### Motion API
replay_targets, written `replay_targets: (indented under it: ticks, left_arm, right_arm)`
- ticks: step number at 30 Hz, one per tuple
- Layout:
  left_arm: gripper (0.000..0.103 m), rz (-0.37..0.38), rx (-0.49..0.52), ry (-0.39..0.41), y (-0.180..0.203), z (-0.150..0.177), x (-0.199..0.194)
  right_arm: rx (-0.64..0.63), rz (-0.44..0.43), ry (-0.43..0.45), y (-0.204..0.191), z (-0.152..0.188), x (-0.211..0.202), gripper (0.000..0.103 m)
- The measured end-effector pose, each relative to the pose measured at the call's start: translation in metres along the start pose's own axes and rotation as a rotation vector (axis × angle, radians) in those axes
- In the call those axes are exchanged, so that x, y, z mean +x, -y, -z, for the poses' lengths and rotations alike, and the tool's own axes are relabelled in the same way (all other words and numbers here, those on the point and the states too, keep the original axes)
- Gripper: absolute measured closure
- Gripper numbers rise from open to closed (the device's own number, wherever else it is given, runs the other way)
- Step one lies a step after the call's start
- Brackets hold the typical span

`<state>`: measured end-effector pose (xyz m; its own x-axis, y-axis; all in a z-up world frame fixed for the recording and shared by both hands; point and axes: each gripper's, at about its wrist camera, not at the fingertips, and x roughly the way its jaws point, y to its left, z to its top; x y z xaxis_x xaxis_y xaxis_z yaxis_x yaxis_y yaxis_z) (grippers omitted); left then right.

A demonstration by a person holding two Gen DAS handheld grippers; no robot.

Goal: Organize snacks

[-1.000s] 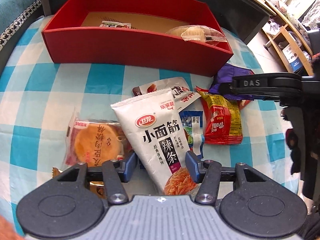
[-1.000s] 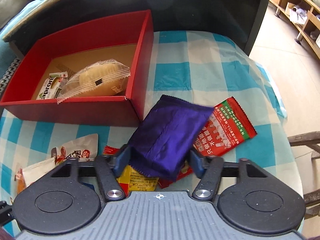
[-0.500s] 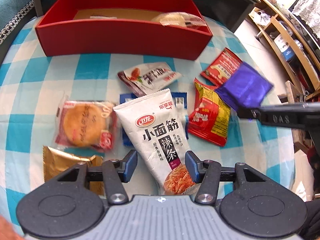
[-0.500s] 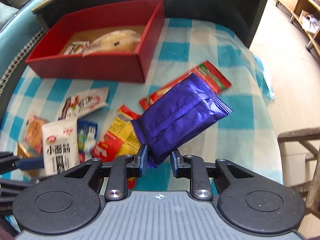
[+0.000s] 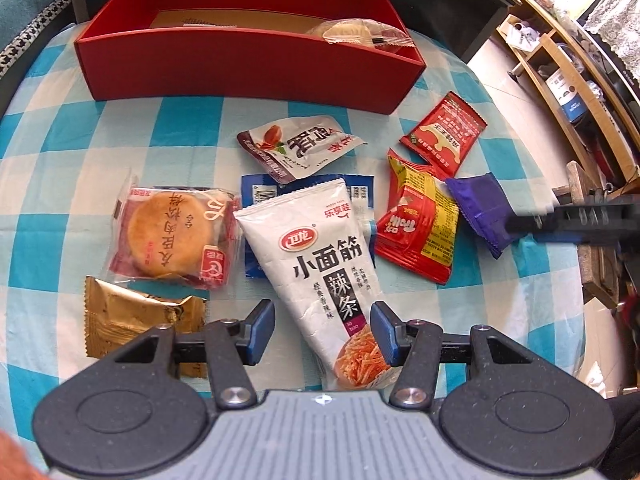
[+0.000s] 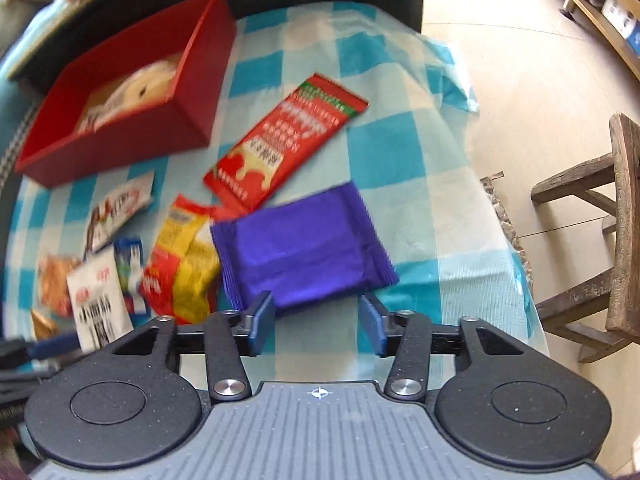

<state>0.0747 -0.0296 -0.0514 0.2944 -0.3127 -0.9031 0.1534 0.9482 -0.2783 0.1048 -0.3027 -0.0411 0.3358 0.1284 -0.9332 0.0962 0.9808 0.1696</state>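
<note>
Currently, right gripper (image 6: pixel 318 320): jaws apart, having just been opening; the purple packet (image 6: pixel 304 252) lies flat on the cloth just ahead of the tips, its near edge between them, neither pad pressing it.
Left gripper (image 5: pixel 322 332): fingers apart, straddling the lower end of the white spicy-strip pouch (image 5: pixel 316 264); whether the right pad touches the pouch's edge cannot be told, the left pad stands clear of it.
Red box (image 5: pixel 248 64): at the far side of the blue-checked tablecloth (image 5: pixel 52 168), holding a wrapped bun (image 5: pixel 352 32) and a small flat packet (image 5: pixel 204 22).
Loose snacks: round pastry in clear wrap (image 5: pixel 172 236), gold packet (image 5: pixel 136 316), blue sachet (image 5: pixel 260 192) under the pouch, white-and-brown pouch (image 5: pixel 300 148), red-and-yellow packet (image 5: pixel 420 228), red sachet (image 5: pixel 444 132).
Purple packet's neighbours: touching the red-and-yellow packet, near the red sachet.
Beside the table: a wooden stool (image 6: pixel 600 232).
</note>
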Motion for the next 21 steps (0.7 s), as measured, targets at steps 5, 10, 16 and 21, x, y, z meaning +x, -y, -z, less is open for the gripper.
replay_targets:
  ticks: [5,10,16,21]
  left_arm:
    - [0.019,0.001,0.012,-0.016,0.004,0.000,0.005]
    - [0.019,-0.018,0.019,-0.017,0.006,0.003,0.007]
    - [0.019,-0.016,0.003,-0.026,0.003,0.006,0.009]
    - [0.019,-0.020,0.003,-0.023,0.005,0.008,0.008]
  right_arm:
    - [-0.037,0.041,0.092,-0.016,-0.024,0.009,0.040]
    - [-0.175,0.039,0.110,-0.038,-0.043,0.030,0.040]
    - [-0.178,0.022,0.027,-0.032,-0.030,0.032,0.039]
    - [-0.092,-0.127,-0.094,-0.021,0.004,0.016,0.036]
